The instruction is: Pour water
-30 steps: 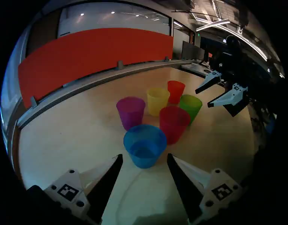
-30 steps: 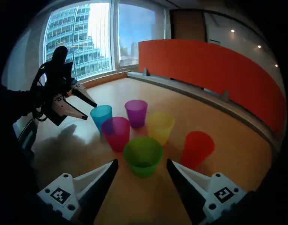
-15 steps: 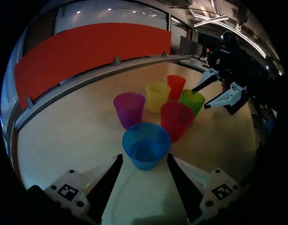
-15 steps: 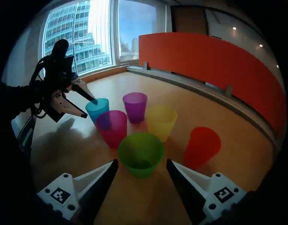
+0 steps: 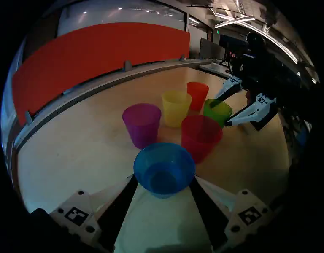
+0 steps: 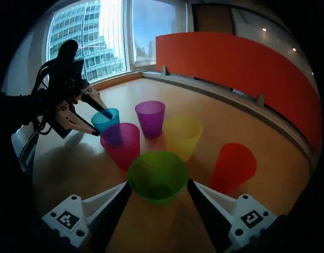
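Blue cup (image 5: 164, 166) now between spread jaws of left gripper (image 5: 163, 180) | green cup (image 6: 157, 170) likewise, right gripper (image 6: 158, 183)

The left claw (image 5: 163, 179) has 2 white, wedge-shaped fingers (image 5: 98, 200) with black inner faces, tapering to points. Each finger base carries a square black-and-white marker (image 5: 76, 216) ringed by small dark screws (image 5: 80, 192). The right claw (image 6: 158, 182) is built the same. At the far left of the right gripper view, the left claw's black body shows a rounded handle (image 6: 68, 47) and looped black cables (image 6: 39, 86). A dark sleeve (image 6: 14, 110) covers the arm behind it.
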